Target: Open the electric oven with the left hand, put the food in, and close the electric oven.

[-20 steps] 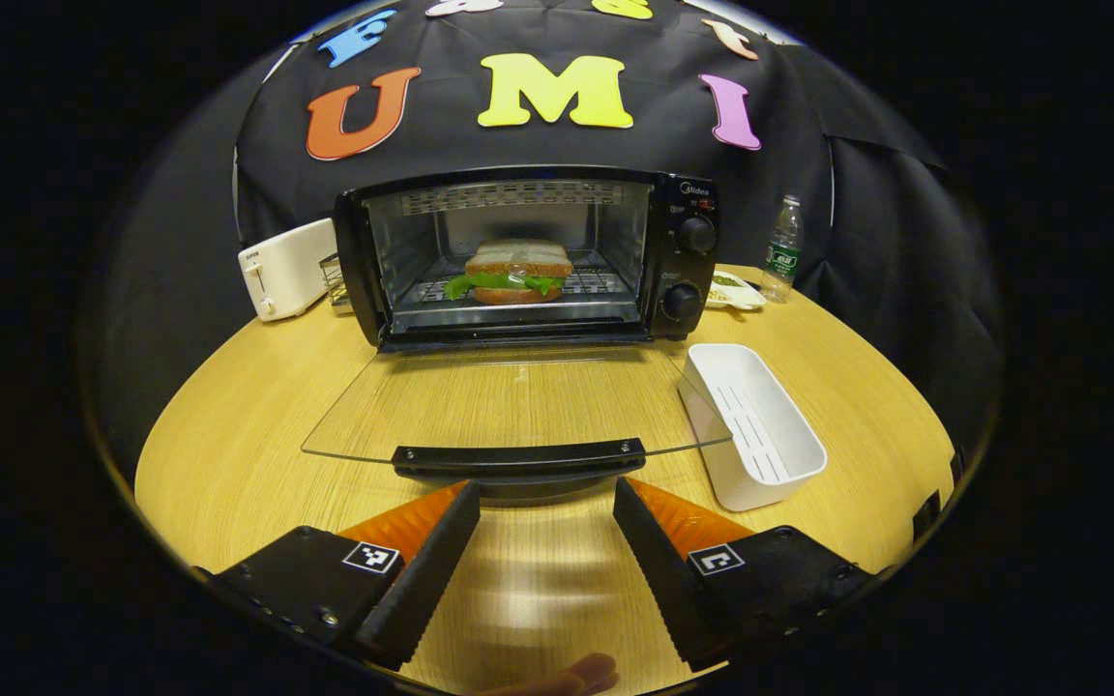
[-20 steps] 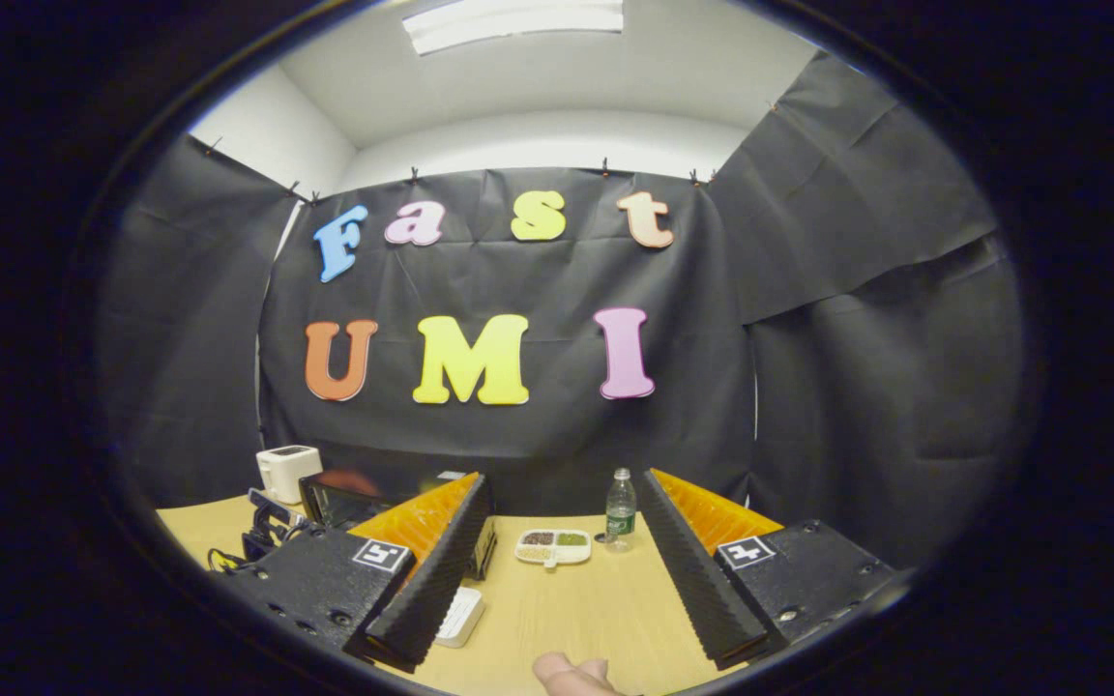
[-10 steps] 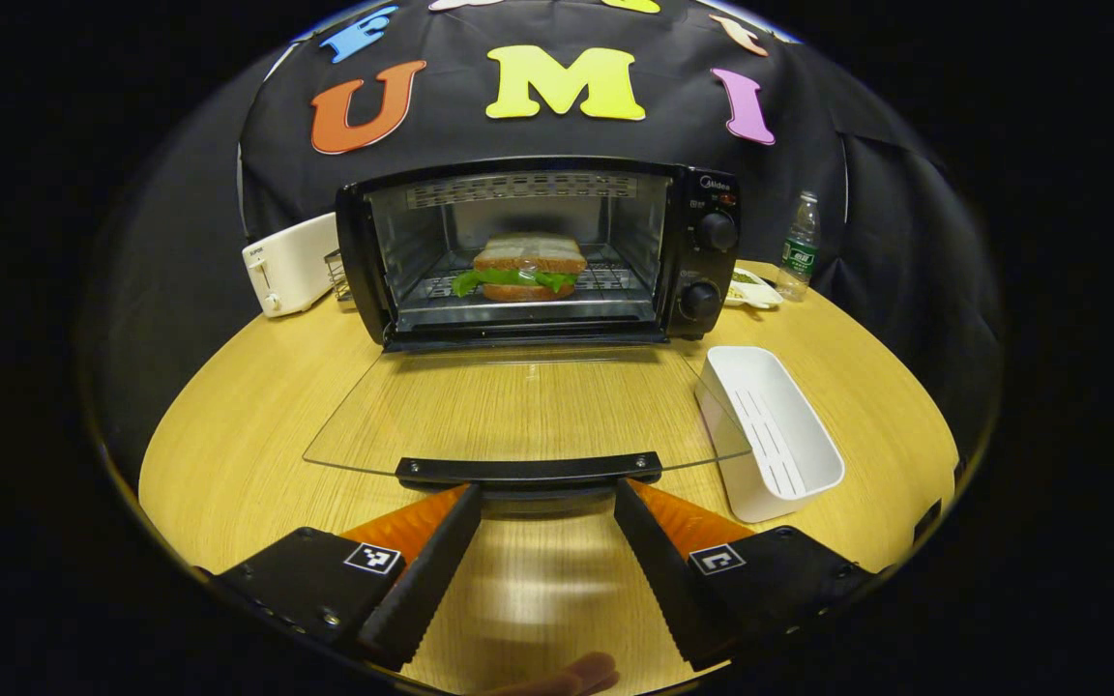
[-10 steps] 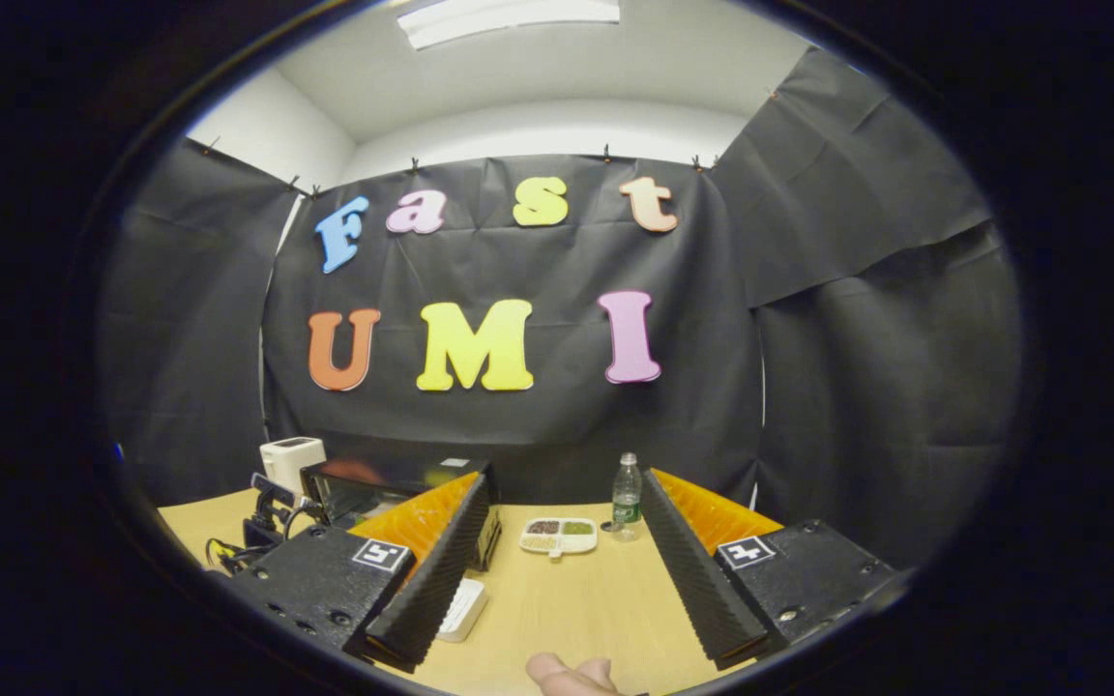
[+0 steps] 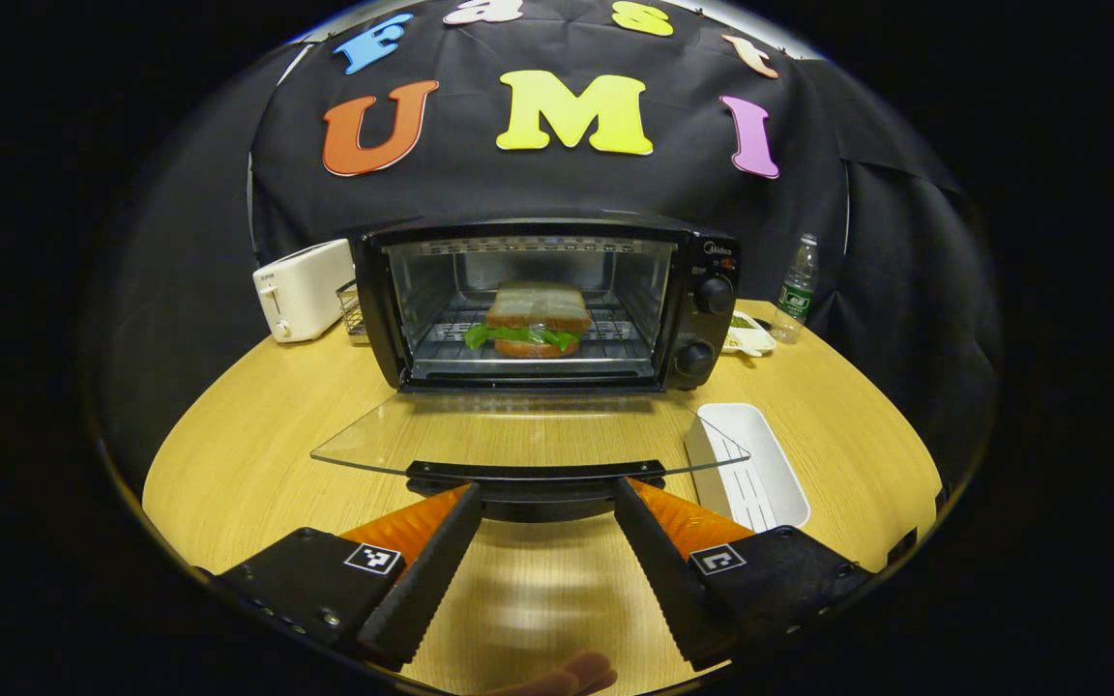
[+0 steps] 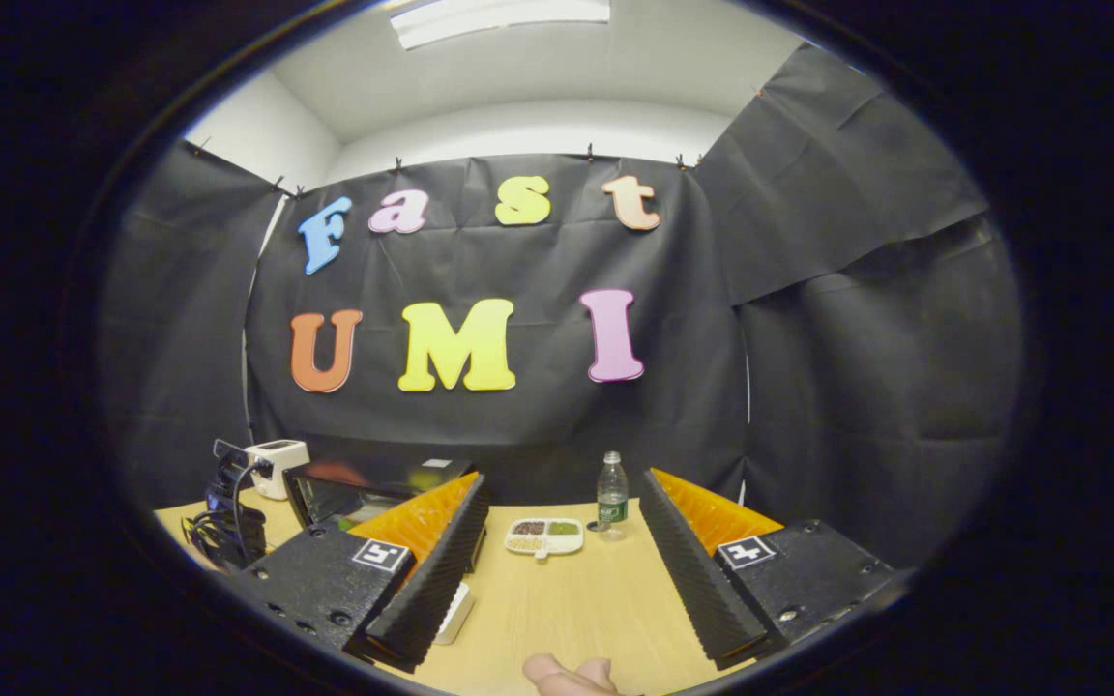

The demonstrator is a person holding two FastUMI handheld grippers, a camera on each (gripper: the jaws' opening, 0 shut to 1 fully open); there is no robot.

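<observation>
In the left gripper view the oven (image 5: 547, 300) stands on the bench (image 5: 248, 454) with its glass door (image 5: 528, 435) dropped almost flat toward the camera. The sandwich (image 5: 536, 319) — brown bread with green leaves poking out — lies on the rack inside. The left gripper (image 5: 542, 503) sits just below the door's black handle (image 5: 536, 473), jaws apart, one on each side under the handle's ends; whether they touch it I cannot tell. A white tray (image 5: 748, 464) lies beside the door, a toaster (image 5: 301, 288) beside the oven, a bottle (image 5: 796, 288) and a small dish (image 5: 748, 336) farther back. In the right gripper view the right gripper (image 6: 562, 527) is raised over the bench — jaws apart, holding nothing.
</observation>
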